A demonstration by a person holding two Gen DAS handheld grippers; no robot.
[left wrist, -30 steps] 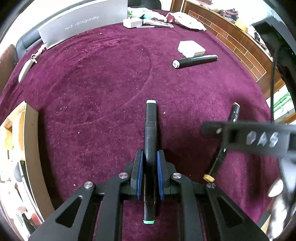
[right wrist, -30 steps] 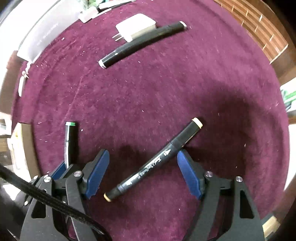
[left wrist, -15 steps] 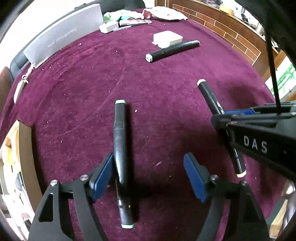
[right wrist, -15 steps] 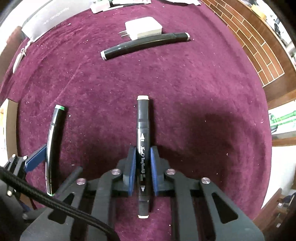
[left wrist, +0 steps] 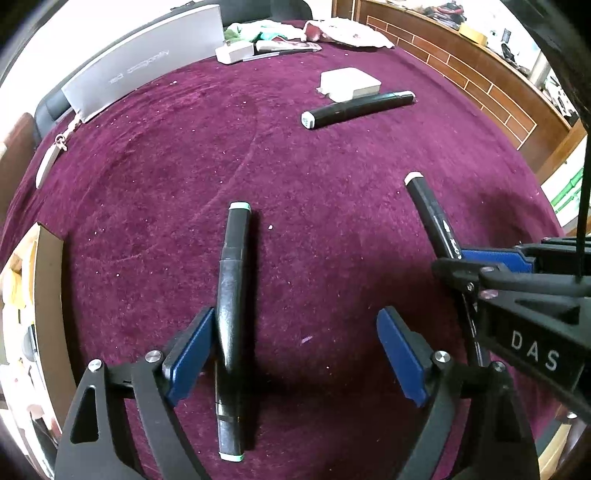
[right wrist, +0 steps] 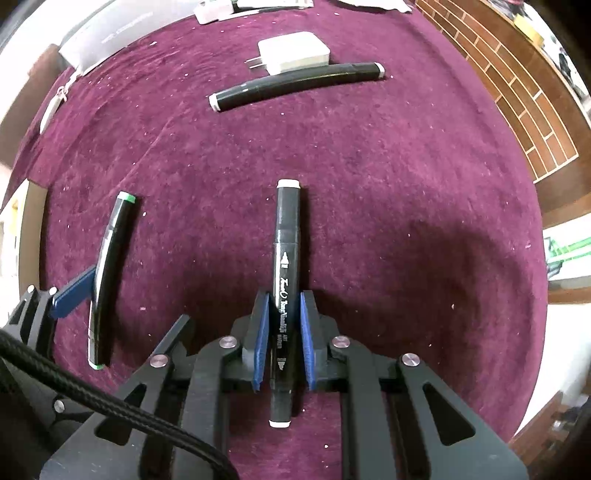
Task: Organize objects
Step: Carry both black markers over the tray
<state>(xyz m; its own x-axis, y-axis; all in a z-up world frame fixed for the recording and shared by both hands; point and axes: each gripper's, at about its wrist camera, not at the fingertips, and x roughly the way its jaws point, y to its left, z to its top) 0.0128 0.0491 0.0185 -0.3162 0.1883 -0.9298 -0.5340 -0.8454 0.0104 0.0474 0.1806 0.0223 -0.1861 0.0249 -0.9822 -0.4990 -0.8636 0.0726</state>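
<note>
Black plastic, light and stiff — the white-capped marker (right wrist: 284,291) sits clamped mid-barrel in the right gripper (right wrist: 282,343); the left gripper (left wrist: 291,354), jaws just opening wide, leaves the green-capped marker (left wrist: 231,314) on the cloth.

Three markers on cloth-covered table (left wrist: 147,184). Near marker (left wrist: 231,325) lies lengthwise between left gripper (left wrist: 295,354) pads, against the left pad, apart from the right one. To its right, second marker (right wrist: 284,295) lies lengthwise, clamped between right gripper (right wrist: 283,343) pads. Third marker (right wrist: 295,86) lies crosswise far behind both, charger (right wrist: 293,55) touching it just behind. Box (left wrist: 147,66) at table's far-left edge, clutter (left wrist: 295,35) to the right of it
</note>
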